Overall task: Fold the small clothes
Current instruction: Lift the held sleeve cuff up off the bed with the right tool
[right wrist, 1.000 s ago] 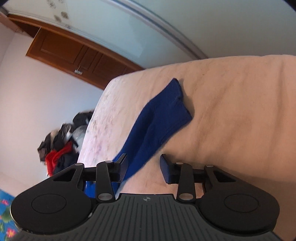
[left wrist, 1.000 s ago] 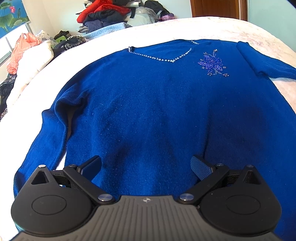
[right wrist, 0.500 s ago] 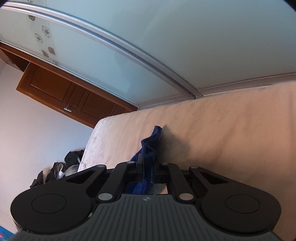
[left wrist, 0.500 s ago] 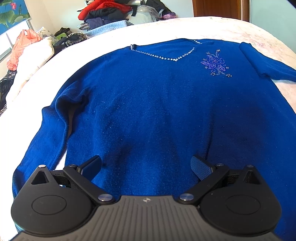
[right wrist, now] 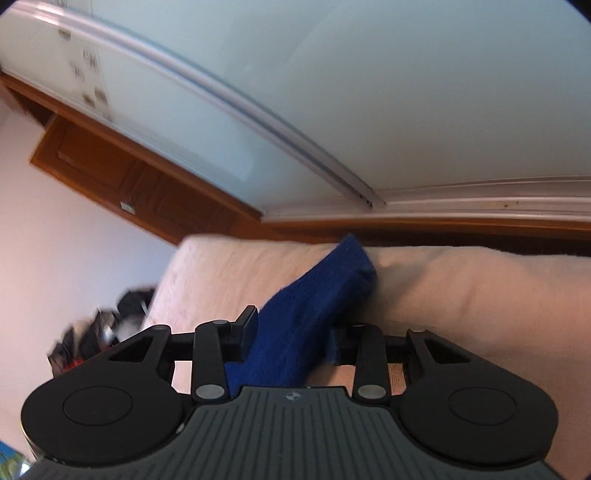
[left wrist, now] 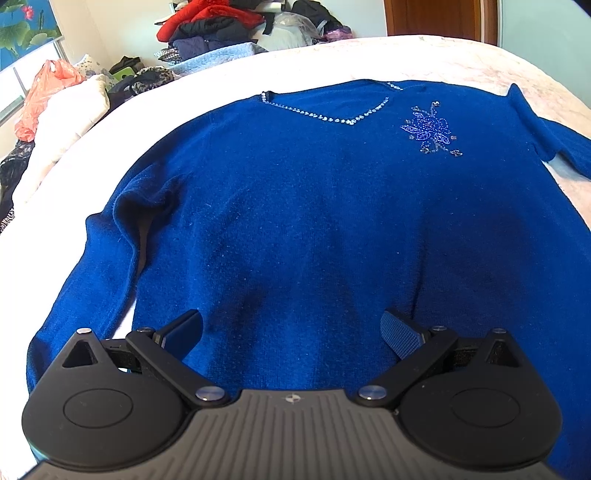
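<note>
Royal-blue knit V-neck sweater [left wrist: 314, 221] lies flat, front up, on the pale cream quilted bedspread [left wrist: 461, 55]. Long axis runs hem to neckline: hem nearest the left wrist camera, rhinestone-trimmed neckline [left wrist: 325, 112] pointing away toward the far edge of the bed. Beaded blue flower motif [left wrist: 430, 129] sits just right of the V. Near-side sleeve [left wrist: 85, 288] trails down along the body's left edge; the opposite sleeve angles off at upper right.

Left gripper [left wrist: 291, 328]: spread wide, nothing between the fingers, above the hem region; contact with the knit cannot be told.

Right gripper [right wrist: 291, 332]: the sleeve cuff [right wrist: 317, 295] fills the gap between the fingers, cuff end pointing up and away, raised off the bedspread; whether the fingers are clenched on it cannot be told.

Heap of mixed red and dark clothes [left wrist: 221, 26] beyond the bed.
</note>
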